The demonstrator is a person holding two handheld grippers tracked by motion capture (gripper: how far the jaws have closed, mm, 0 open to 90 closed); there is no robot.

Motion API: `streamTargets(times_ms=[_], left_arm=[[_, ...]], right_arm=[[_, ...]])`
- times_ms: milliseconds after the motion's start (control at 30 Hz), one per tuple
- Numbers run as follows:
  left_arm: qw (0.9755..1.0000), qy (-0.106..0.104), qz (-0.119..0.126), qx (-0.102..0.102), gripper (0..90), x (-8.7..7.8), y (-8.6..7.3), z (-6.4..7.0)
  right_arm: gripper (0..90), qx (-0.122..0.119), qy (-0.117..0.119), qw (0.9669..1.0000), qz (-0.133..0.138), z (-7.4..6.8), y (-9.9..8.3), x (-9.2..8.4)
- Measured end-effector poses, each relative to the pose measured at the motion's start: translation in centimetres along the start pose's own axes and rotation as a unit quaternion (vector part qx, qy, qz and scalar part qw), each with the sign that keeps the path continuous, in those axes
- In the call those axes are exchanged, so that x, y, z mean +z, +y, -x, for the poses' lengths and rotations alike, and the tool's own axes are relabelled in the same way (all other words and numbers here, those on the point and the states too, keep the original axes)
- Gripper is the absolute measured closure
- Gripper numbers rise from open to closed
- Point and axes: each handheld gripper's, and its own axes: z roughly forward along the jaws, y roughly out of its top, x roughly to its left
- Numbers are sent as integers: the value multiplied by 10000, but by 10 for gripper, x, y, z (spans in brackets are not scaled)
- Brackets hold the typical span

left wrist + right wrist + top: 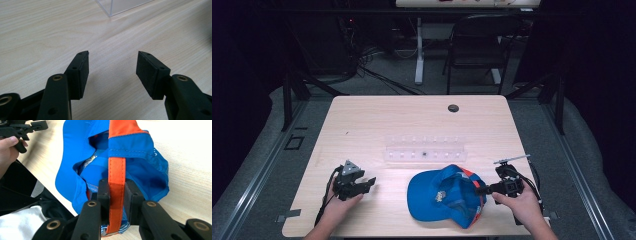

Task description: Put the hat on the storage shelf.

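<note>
A blue cap point(443, 194) with an orange strap lies near the table's front edge, brim toward the left. My right gripper point(482, 190) is at the cap's right side, shut on its orange back strap point(116, 185); the blue crown point(130, 157) bulges beyond the jaws. My left gripper point(369, 183) rests low over the table at the front left, a short way left of the cap, jaws open with bare wood between them point(112, 67). The left gripper point(23, 128) also appears at the top left of the right gripper view.
A clear plastic tray point(424, 148) with small compartments sits mid-table behind the cap; its corner point(117, 6) is ahead of the left gripper. A round cable hole point(453, 108) is at the table's back. A folding chair point(477, 45) stands beyond the table.
</note>
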Motion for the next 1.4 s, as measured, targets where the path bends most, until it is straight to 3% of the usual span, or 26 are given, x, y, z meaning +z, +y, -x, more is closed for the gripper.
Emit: streamTargets(times_ms=[367,467,733,767,833,1167,1333,1367,1400], left_arm=[[10000,-19,-9,-9,440,0,0,1],[10000,-27,5,-11,440,0,0,2],[10000,-32,2,-28,440,0,0,1],[10000,-33,2,-30,440,0,0,1],[10000,-33,4,-20,440,0,0,1],[10000,-32,0,-42,440,-1,0,0],[10000,-29,-3,-42,440,-1,0,0],[10000,-30,4,-37,440,0,0,0],[10000,-27,-2,-42,440,-1,0,0]], right_arm=[[773,178,-250,9995,-122,-12,15,-6],[774,336,-341,9988,-131,-17,20,-8],[774,244,-513,9976,-401,-31,40,-14],[774,331,-561,9973,-346,-34,41,-13],[774,235,-602,9966,-519,-38,46,-14],[773,207,-950,9932,-641,-56,60,-13],[773,95,-1053,9912,-792,-60,65,-12],[773,-22,-1121,9903,-818,-64,67,-11],[773,25,-1157,9902,-787,-67,68,-11]])
